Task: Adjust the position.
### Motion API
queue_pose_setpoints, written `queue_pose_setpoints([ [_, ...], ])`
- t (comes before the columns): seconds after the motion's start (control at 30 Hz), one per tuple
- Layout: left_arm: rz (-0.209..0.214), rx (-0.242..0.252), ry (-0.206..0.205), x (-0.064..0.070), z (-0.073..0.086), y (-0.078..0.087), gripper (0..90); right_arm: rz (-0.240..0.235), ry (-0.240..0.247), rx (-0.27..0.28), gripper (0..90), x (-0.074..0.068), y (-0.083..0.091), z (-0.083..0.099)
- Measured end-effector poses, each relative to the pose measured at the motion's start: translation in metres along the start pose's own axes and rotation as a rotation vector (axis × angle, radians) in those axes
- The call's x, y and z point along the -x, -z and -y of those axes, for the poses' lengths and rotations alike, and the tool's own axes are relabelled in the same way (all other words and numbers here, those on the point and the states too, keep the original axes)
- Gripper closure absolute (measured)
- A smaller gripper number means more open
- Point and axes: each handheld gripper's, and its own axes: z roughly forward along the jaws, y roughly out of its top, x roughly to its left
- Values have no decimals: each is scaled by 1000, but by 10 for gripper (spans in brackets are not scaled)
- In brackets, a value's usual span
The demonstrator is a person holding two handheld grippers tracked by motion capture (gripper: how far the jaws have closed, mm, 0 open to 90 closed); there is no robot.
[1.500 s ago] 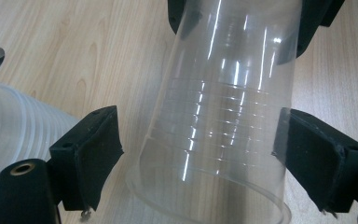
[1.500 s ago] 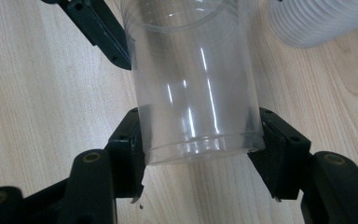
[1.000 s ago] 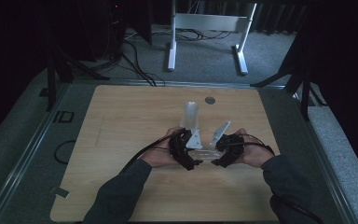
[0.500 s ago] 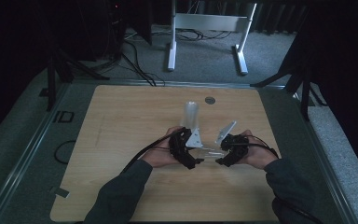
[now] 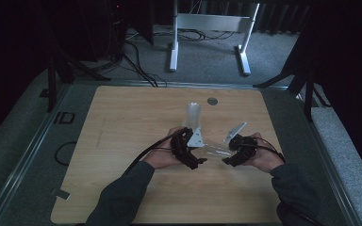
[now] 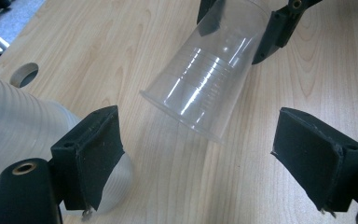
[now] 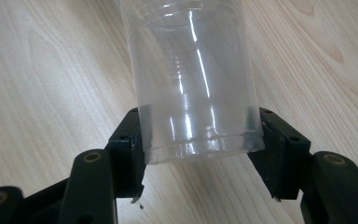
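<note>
On the wooden counter: we note
Right gripper: clamped on clear ribbed plastic cup.
Left gripper: spread wide, holding nothing, beside frosted cup stack.

High view dim, surroundings near black; only the counter is lit, softly from above. Both gripper views bright and even. White glare streaks on the clear cup. Nearest jaw parts slightly soft; shadows faint.
</note>
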Motion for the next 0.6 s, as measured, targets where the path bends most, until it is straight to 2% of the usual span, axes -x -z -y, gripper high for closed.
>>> queue_pose_setpoints([
  [0.07,0,1,2,0,0,0,154,2,-3,-1,417,1,0,1],
  [0.17,-4,0,7,-1,0,0,154,11,-36,5,417,4,-1,3],
  [0.6,-19,-6,14,-1,0,-2,155,47,-117,11,417,9,-5,8],
])
